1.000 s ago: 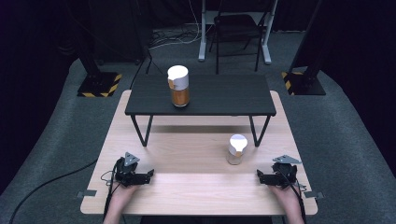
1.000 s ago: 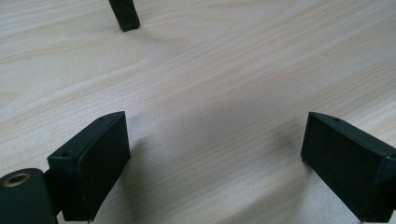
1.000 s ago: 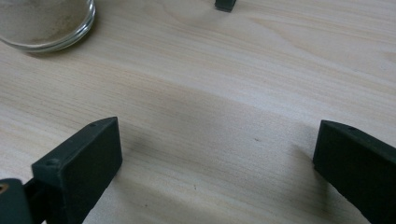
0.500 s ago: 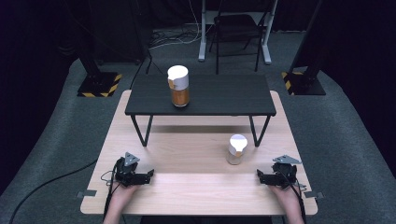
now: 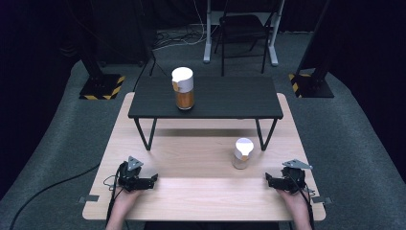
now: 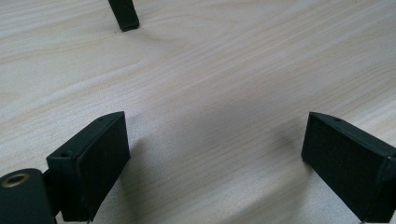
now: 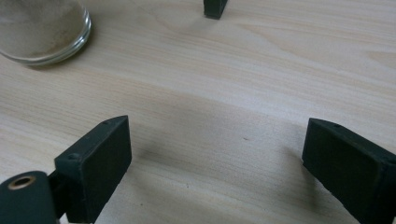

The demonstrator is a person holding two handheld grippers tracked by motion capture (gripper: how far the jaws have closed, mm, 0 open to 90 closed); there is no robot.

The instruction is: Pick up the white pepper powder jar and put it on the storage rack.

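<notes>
**Two jars upright, both grippers resting open on the wooden table**

The small jar (image 5: pixel 242 153) stands upright on the light wooden table (image 5: pixel 201 191), its long axis vertical and white lid up, near the black shelf's front right leg (image 5: pixel 263 139). The taller jar (image 5: pixel 183 88), brown inside with a white top, also stands upright on the black shelf (image 5: pixel 230 98).

The left gripper (image 5: pixel 149 181) lies near the table's front left and the right gripper (image 5: pixel 269 181) near its front right, each held in a hand, tips pointing inward. The left gripper view has its jaws spread wide over bare wood, with a shelf leg foot (image 6: pixel 123 15) at the top edge. The right gripper view likewise has jaws wide apart, empty; the jar's glass base (image 7: pixel 44 30) appears cut off at the top left, showing tan powder that the high view blurs
</notes>
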